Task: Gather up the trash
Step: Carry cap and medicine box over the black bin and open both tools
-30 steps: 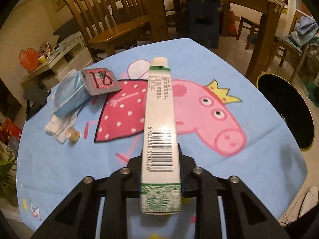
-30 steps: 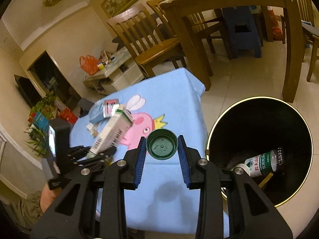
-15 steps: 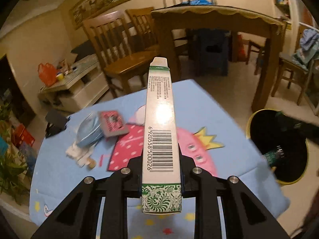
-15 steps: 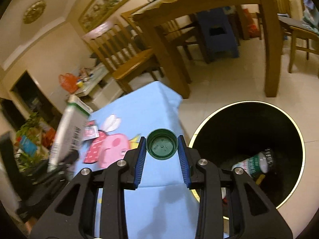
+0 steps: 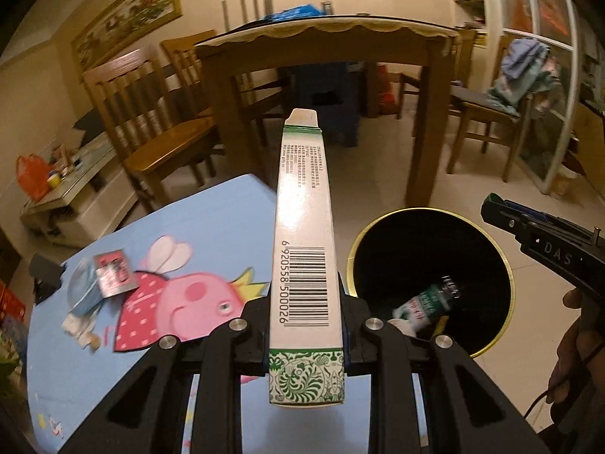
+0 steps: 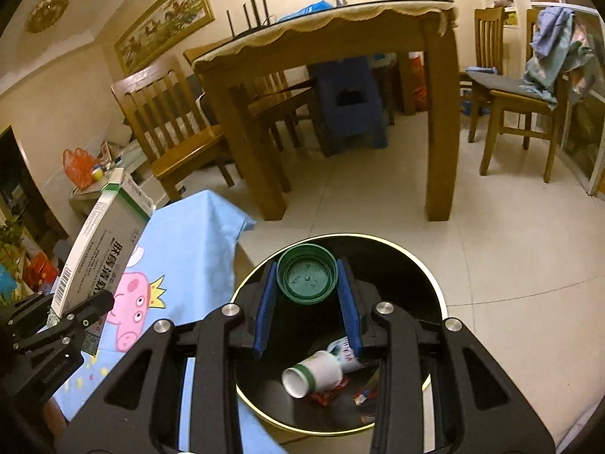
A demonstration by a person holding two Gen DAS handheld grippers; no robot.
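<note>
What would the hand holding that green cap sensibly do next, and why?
Probably open the right gripper and let the green cap fall: it hangs right over the black bin, where a bottle already lies.

Trash items: carton, cap, bin contents.
White-and-green carton (image 5: pixel 305 249), barcode up, clamped lengthwise in left gripper (image 5: pixel 306 325) above counter edge. Dark green cap (image 6: pixel 306 274), hollow side facing camera, pinched in right gripper (image 6: pixel 307 299) over black gold-rimmed bin (image 6: pixel 423 276); white green-banded bottle (image 6: pixel 314 372) lies inside.
</note>
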